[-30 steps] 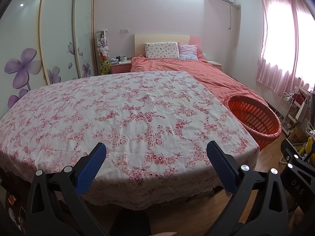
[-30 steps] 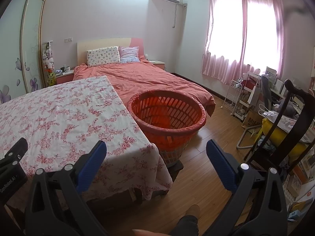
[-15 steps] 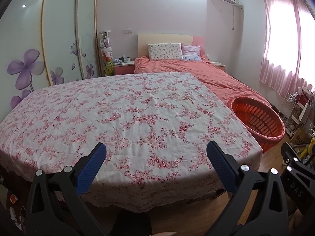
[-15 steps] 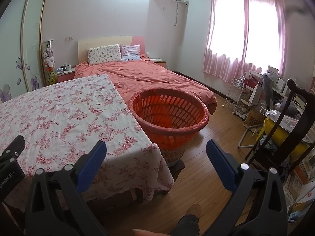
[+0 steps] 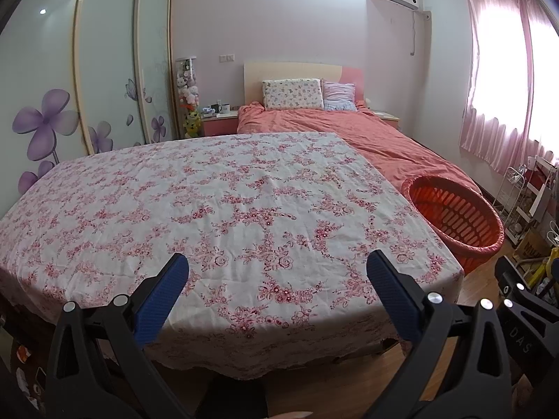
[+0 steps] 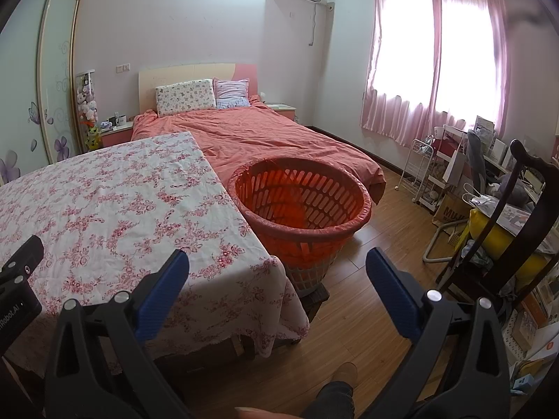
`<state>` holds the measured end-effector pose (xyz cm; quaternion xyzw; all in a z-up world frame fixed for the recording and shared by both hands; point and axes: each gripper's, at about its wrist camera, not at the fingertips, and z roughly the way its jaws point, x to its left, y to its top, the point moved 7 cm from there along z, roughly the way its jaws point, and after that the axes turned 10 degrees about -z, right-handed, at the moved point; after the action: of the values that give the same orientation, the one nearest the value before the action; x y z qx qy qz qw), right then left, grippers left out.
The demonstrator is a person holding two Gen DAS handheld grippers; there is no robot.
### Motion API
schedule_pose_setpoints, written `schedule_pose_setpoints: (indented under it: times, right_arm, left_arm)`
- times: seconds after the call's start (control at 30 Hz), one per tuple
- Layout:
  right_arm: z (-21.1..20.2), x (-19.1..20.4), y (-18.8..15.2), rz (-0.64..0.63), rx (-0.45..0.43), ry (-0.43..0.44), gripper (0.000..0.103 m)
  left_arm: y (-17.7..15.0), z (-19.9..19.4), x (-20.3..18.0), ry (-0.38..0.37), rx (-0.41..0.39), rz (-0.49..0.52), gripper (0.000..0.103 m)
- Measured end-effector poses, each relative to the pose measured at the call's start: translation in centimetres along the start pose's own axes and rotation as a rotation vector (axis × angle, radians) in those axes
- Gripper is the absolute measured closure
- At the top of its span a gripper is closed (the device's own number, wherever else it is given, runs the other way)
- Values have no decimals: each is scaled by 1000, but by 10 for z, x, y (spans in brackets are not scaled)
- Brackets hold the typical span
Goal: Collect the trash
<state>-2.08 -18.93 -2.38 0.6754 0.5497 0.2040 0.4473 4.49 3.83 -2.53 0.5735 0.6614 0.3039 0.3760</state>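
Observation:
An orange slatted basket [image 6: 304, 206] lined with a red bag stands on the floor at the table's right end; it also shows in the left wrist view [image 5: 454, 220]. I see no trash on the floral tablecloth [image 5: 216, 216]. My left gripper [image 5: 277, 276] is open and empty, held over the table's near edge. My right gripper [image 6: 277, 272] is open and empty, held off the table's right corner [image 6: 244, 265], short of the basket.
A bed with a coral cover [image 6: 265, 139] lies behind the table and basket. A dark wooden chair [image 6: 517, 216] and cluttered shelves [image 6: 440, 171] stand at the right. Sliding wardrobe doors [image 5: 104, 80] line the left wall. Wooden floor [image 6: 377, 279] lies between basket and chair.
Both views have drifted slightly: the basket sits a little further right and lower in each. Both grippers stay open and empty.

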Motion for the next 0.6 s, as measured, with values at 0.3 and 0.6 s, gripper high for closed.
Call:
schedule_pose_setpoints:
  times: [0.3,0.6]
  right_arm:
    - [0,0,0,0,0,0,4]
    - [0,-1,0,1,1,1,4]
  left_arm:
    - [0,0,0,0,1,0,3]
    - [-1,1,-1,-1,7,-1,3]
